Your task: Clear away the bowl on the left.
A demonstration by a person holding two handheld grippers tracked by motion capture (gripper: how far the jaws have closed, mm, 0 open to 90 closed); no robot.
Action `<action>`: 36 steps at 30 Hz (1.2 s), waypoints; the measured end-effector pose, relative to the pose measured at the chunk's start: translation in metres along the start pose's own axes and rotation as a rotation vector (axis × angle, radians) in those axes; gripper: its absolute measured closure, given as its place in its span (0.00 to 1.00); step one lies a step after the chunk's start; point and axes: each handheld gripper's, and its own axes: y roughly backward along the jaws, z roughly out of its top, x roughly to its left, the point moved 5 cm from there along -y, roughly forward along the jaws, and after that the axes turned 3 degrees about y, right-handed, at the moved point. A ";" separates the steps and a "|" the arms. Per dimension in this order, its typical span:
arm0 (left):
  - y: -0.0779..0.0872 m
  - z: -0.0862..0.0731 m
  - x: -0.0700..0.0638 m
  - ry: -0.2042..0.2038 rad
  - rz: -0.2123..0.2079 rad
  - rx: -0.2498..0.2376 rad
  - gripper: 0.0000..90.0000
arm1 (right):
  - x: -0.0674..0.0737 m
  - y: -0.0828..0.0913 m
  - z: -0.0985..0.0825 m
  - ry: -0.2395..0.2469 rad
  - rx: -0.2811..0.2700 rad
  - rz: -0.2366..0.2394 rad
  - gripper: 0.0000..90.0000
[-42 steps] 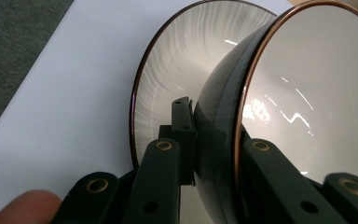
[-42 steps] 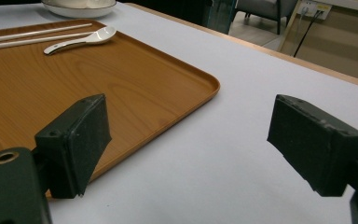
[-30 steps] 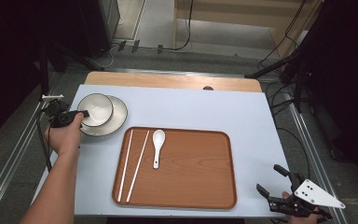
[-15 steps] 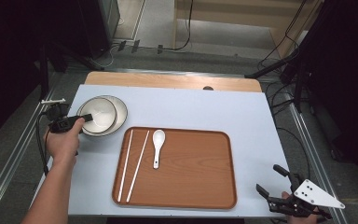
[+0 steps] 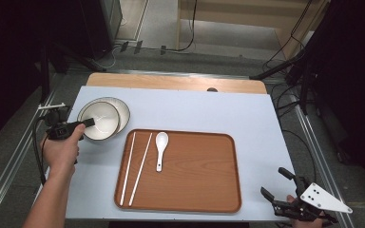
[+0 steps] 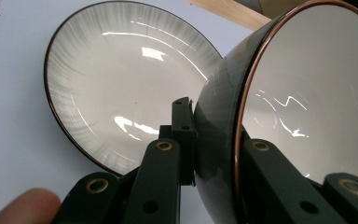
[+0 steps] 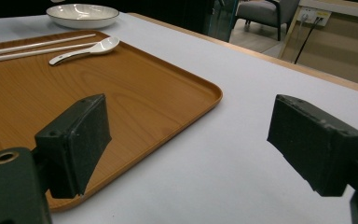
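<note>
Black jaws of the left gripper (image 6: 193, 154) pinch the wall of the bowl (image 6: 303, 93), one pad pressed on the dark outer side, the other tucked just inside the copper-edged rim. The bowl hangs tilted in that grip, its white inside facing off to one side, and it sits over the near edge of the plate (image 6: 121, 88), which lies flat on the pale blue table (image 5: 195, 114). From above, the left hand (image 5: 62, 149) is at the table's left edge, with the bowl (image 5: 100, 119) overlapping the plate (image 5: 121, 110) just beyond the far-left corner of the wooden tray (image 5: 195, 175).

The work in hand looks to me like carrying the bowl to the tray. A rim pinch on glazed ware is a slippery hold, so I'd keep the squeeze steady, level the bowl before travelling, and lift it clear of the plate's rim so the two don't knock. On the tray, the chopsticks (image 5: 135, 166) and the spoon (image 5: 160, 148) take up the left part; the open wood to the right of the spoon seems the safer landing spot.

The right gripper (image 7: 191, 140) rests off the tray's near-right corner, its pads spread wide with nothing between them.
</note>
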 end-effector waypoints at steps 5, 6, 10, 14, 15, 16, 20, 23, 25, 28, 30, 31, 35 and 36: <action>0.004 -0.011 -0.009 -0.026 -0.018 0.016 0.91 | 0.000 0.000 0.001 -0.005 -0.005 0.000 0.15; 0.005 -0.014 -0.011 -0.029 -0.022 0.017 0.91 | 0.000 -0.001 0.001 -0.006 -0.004 0.001 0.15; 0.008 -0.024 -0.019 -0.049 -0.041 0.026 0.91 | 0.001 -0.001 0.002 -0.008 -0.008 0.004 0.15; 0.012 -0.029 -0.028 -0.064 -0.058 0.028 0.91 | 0.001 -0.001 0.002 -0.011 -0.012 0.003 0.15; 0.013 -0.031 -0.031 -0.068 -0.065 0.031 0.91 | 0.001 -0.001 0.002 -0.013 -0.013 0.001 0.15; 0.014 -0.032 -0.033 -0.074 -0.067 0.031 0.91 | 0.000 0.000 0.003 -0.014 -0.017 0.000 0.15; 0.016 -0.036 -0.039 -0.092 -0.074 0.040 0.91 | 0.000 0.002 0.004 -0.024 -0.041 0.000 0.15; 0.017 -0.040 -0.042 -0.105 -0.074 0.049 0.91 | -0.001 0.004 0.006 -0.032 -0.058 0.000 0.15; 0.018 -0.042 -0.044 -0.104 -0.080 0.047 0.91 | -0.001 0.004 0.006 -0.036 -0.068 -0.003 0.15; 0.019 -0.047 -0.047 -0.113 -0.083 0.051 0.91 | -0.002 0.006 0.007 -0.041 -0.081 -0.006 0.15; 0.020 -0.050 -0.049 -0.114 -0.088 0.050 0.91 | -0.002 0.007 0.008 -0.044 -0.096 -0.005 0.15; 0.021 -0.051 -0.050 -0.118 -0.090 0.053 0.91 | -0.002 0.008 0.009 -0.044 -0.103 -0.002 0.15; 0.022 -0.056 -0.054 -0.124 -0.098 0.056 0.91 | -0.001 0.008 0.010 -0.042 -0.111 -0.001 0.15; 0.023 -0.058 -0.055 -0.125 -0.105 0.057 0.91 | -0.001 0.008 0.010 -0.040 -0.111 0.000 0.15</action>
